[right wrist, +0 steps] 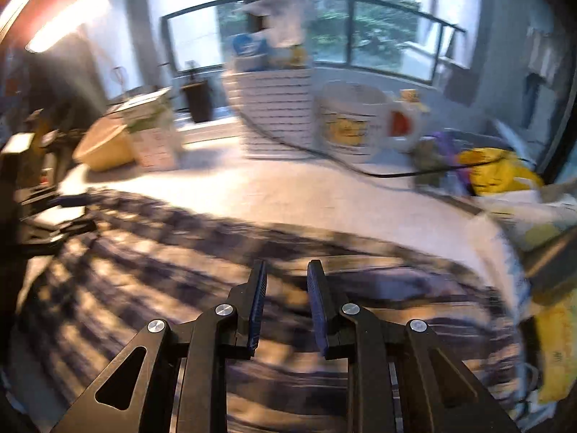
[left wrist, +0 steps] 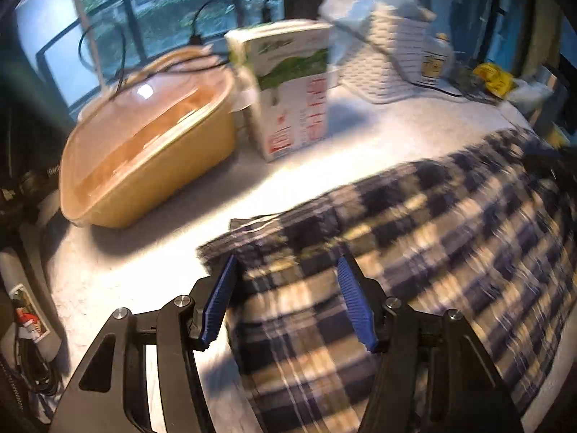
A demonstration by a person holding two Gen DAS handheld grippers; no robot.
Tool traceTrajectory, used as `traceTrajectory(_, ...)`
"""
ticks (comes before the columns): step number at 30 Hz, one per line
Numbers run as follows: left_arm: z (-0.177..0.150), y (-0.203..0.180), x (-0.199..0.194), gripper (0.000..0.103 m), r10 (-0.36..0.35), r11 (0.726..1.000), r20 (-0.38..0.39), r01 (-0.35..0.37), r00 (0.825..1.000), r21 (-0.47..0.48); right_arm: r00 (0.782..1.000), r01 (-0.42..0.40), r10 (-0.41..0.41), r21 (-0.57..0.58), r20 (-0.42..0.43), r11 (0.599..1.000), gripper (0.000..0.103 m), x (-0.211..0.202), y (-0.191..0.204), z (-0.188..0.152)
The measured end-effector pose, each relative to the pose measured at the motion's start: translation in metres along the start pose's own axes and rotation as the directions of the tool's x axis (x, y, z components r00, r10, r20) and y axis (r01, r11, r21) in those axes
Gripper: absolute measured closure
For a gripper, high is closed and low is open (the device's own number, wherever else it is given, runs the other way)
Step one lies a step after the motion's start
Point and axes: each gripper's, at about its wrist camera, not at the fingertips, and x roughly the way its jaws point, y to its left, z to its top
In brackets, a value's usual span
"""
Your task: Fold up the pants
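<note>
pants (left wrist: pixel 414 252) spread on the table (left wrist: pixel 342 144), near side | tub (left wrist: pixel 144 137) behind them at left | carton (left wrist: pixel 292 86) right of tub | basket (left wrist: pixel 393 54) behind carton, further right

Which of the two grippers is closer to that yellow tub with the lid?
Left. The left gripper hovers over the checked pants just beside the yellow tub; the right gripper sits farther along the pants.

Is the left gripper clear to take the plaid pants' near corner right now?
Probably yes: the left gripper is open over the plaid pants, with nothing between it and the cloth.
</note>
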Motion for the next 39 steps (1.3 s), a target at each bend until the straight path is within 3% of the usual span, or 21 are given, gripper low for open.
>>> traceTrajectory(4, 0.001, 0.012, 0.003, 0.044, -0.039, 0.997, 0.013, 0.040, 0.999, -0.063, 0.997, -0.041, 0.038, -0.036, -0.070, 0.999, 0.078, 0.026, 0.027, 0.001)
traceTrajectory(8, 0.000, 0.023, 0.003, 0.044, -0.063, 0.993, 0.038, 0.067, 0.997, -0.098, 0.994, -0.015, 0.011, -0.041, -0.113, 0.999, 0.078, 0.050, 0.036, 0.005)
traceTrajectory(14, 0.003, 0.038, 0.004, 0.044, -0.063, 0.988, 0.067, 0.071, 0.996, -0.135, 0.994, 0.031, -0.038, -0.069, -0.101, 0.997, 0.078, 0.063, 0.041, 0.020)
traceTrajectory(17, 0.000, 0.047, 0.001, 0.044, 0.019, 0.976, 0.066, -0.004, 0.998, -0.217, 0.993, 0.061, -0.067, -0.068, -0.098, 0.996, 0.078, 0.065, 0.040, 0.025)
traceTrajectory(21, -0.010, 0.060, -0.034, 0.044, 0.002, 0.953, 0.153, 0.044, 0.988, -0.299, 0.995, 0.088, -0.090, -0.050, -0.035, 0.995, 0.078, 0.038, 0.037, 0.028)
traceTrajectory(27, -0.034, 0.023, -0.078, 0.044, -0.053, 0.967, 0.178, 0.095, 0.983, -0.236, 0.995, 0.098, -0.098, -0.044, -0.013, 0.994, 0.078, -0.015, 0.016, -0.002)
traceTrajectory(31, -0.056, -0.022, -0.072, 0.044, -0.202, 0.953, 0.121, 0.224, 0.972, -0.204, 0.992, 0.105, -0.107, -0.033, -0.064, 0.994, 0.078, -0.030, -0.003, -0.041)
traceTrajectory(32, -0.057, -0.031, -0.067, 0.044, -0.211, 0.954, 0.097, 0.227, 0.973, -0.197, 0.991, 0.108, -0.110, -0.026, -0.079, 0.994, 0.078, -0.028, -0.008, -0.052)
traceTrajectory(35, -0.066, -0.048, -0.048, 0.044, -0.159, 0.970, 0.017, 0.159, 0.987, -0.186, 0.988, 0.112, -0.112, -0.004, -0.105, 0.994, 0.078, -0.025, -0.022, -0.073)
traceTrajectory(36, -0.069, -0.052, -0.050, 0.042, -0.133, 0.977, 0.051, 0.140, 0.990, -0.162, 0.990, 0.103, -0.103, -0.004, -0.096, 0.995, 0.078, -0.028, -0.024, -0.079)
traceTrajectory(39, -0.069, -0.064, -0.048, 0.042, -0.067, 0.992, 0.037, 0.071, 0.997, -0.103, 0.992, 0.095, -0.098, -0.041, -0.075, 0.995, 0.078, -0.037, -0.027, -0.093)
